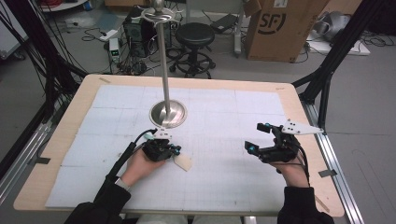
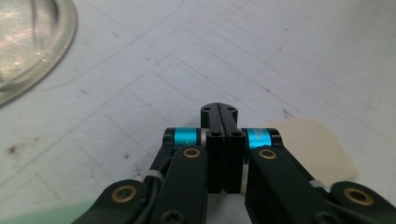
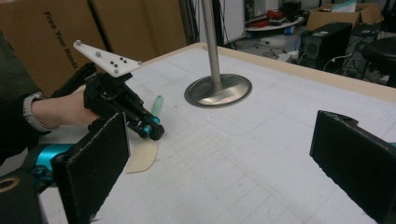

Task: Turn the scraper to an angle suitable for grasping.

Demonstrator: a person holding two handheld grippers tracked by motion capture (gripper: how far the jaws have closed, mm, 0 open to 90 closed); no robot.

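Observation:
My left gripper is shut, its black jaws pressed together with nothing seen between them, low over the white mat. A flat cream blade lies on the mat just beside and under its tip. A mint-green handle sticks out past the gripper. Whether the gripper touches the blade I cannot tell. In the right gripper view the left gripper points down at the mat. My right gripper hovers at the right, jaws wide open and empty.
A metal pole on a round steel base stands at the mat's middle, just beyond the left gripper. The white gridded mat covers the wooden table. A stool and cardboard box stand beyond.

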